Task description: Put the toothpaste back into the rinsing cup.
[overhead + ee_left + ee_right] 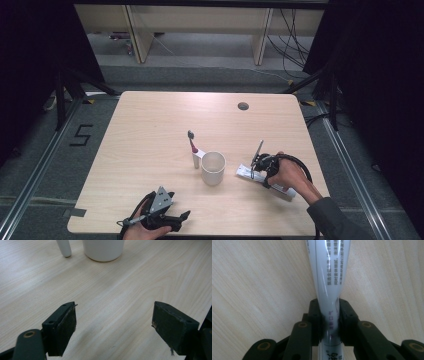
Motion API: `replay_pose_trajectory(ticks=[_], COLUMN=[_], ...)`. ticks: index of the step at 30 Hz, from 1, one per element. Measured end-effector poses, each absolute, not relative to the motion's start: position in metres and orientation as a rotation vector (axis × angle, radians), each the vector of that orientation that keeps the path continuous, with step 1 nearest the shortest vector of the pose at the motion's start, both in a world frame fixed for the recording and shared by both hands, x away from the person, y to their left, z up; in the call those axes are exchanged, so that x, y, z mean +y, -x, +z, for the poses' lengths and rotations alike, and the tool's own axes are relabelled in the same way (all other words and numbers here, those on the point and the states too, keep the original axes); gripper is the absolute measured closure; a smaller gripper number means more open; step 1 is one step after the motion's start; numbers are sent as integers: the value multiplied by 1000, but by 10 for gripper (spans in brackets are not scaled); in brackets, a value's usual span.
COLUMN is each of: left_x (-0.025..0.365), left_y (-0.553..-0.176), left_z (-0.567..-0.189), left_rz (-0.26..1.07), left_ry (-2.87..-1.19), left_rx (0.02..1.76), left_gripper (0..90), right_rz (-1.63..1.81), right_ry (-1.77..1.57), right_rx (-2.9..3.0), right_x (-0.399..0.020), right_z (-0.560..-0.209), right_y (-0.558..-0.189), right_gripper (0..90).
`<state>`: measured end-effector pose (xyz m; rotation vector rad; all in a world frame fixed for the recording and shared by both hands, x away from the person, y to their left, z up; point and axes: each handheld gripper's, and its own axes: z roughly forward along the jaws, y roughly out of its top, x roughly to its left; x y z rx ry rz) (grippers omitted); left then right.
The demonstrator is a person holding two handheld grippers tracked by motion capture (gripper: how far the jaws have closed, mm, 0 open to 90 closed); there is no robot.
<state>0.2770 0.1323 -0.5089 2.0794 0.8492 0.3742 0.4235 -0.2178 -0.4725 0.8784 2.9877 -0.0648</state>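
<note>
At lower right of the high view, the right gripper (256, 169) clamps the toothpaste tube (329, 277) against the table (150, 150).
Squeezed too hard, the soft tube could buckle or slip; the left gripper (113, 327), jaws apart, idles.

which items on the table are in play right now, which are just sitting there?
In play:
- tube, pinched flat on the table by the right hand-held gripper

Sitting there:
- cup
- toothbrush, beside the cup
- left hand-held gripper, open, holding nothing
</note>
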Motion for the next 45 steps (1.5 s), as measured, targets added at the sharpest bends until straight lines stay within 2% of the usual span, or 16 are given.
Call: replay_pose_trajectory(ticks=[15,23,36,45], left_x=[133,134,135,138], left_y=[-278,-278,-279,-280], left_z=[-508,-508,-507,-507], left_rz=[380,375,390,404], left_ry=[-2081,-2079,-2093,-2064], left_rx=[852,850,858,877], left_gripper=[193,193,193,193], right_rz=[-67,22,574,966], right_ry=[-781,-855,-884,-981], right_rx=[3014,2968,2821,2611], right_x=[-218,-223,-241,-247], right_z=[-473,-460,-422,-412], right_y=[-425,-423,-430,-427], right_gripper=[755,758,758,759])
